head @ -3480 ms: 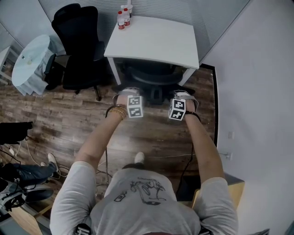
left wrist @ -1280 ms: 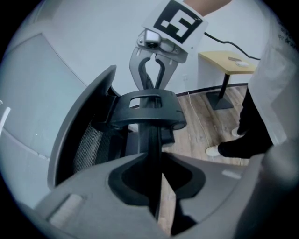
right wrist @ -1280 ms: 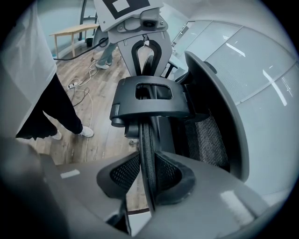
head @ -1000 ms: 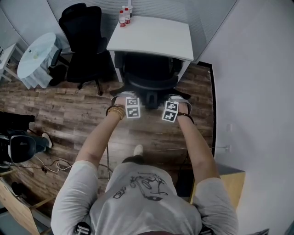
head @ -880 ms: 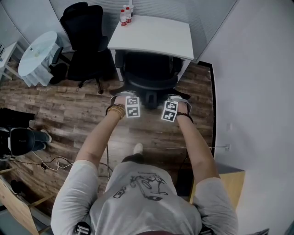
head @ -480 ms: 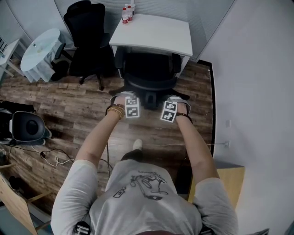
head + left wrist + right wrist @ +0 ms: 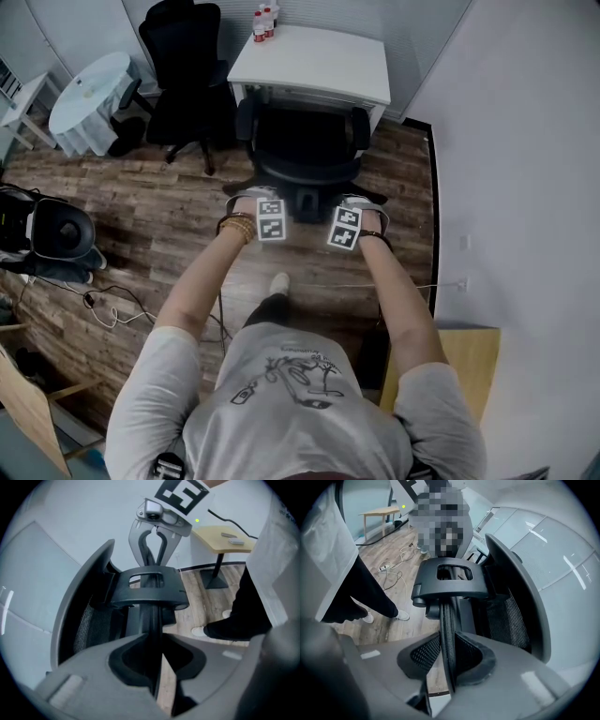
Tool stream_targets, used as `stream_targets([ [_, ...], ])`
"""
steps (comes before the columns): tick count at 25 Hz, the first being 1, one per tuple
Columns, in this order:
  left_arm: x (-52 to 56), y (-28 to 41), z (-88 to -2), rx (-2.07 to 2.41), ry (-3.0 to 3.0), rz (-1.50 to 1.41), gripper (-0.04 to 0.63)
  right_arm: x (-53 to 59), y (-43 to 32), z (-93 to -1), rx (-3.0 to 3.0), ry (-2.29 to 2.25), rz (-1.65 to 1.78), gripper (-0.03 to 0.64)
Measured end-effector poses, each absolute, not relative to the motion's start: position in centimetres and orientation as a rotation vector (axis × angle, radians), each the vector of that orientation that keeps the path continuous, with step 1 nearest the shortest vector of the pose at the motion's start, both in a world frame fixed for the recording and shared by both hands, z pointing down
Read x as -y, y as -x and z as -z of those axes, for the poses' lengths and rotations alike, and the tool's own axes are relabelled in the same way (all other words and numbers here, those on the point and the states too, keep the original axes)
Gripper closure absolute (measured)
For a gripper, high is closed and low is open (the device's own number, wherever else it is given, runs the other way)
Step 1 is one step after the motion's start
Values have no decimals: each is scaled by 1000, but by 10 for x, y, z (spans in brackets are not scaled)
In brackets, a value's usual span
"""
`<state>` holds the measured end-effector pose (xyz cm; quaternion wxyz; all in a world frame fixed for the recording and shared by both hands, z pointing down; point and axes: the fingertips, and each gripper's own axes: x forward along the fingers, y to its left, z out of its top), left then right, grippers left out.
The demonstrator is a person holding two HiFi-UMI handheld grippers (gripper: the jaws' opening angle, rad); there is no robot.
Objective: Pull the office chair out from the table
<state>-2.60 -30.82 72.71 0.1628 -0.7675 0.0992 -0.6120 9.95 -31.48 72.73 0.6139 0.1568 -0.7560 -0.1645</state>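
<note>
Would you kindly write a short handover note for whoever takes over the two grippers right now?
Left gripper: shut on the top edge of the office chair backrest.
Right gripper: shut on the same edge, beside the left one.
Office chair: in front of the white table, its front close to the table's near edge.
Done: backrest gripped, chair largely out.
Left: probably pull it a little further clear, then release.

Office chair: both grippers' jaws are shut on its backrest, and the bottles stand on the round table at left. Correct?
No: the head view shows the bottles on the rectangular white table's far left corner. The left gripper and right gripper are shut on the backrest of the office chair.
</note>
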Motion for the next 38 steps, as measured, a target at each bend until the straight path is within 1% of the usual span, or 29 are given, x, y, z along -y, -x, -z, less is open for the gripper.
stream_targets([
  [18, 181, 9, -732, -310, 2167, 1771, 509, 183, -116, -732, 1771, -360, 378, 518],
  [38, 80, 2, -735, -315, 2171, 1781, 508, 78, -123, -736, 1772, -354, 374, 522],
])
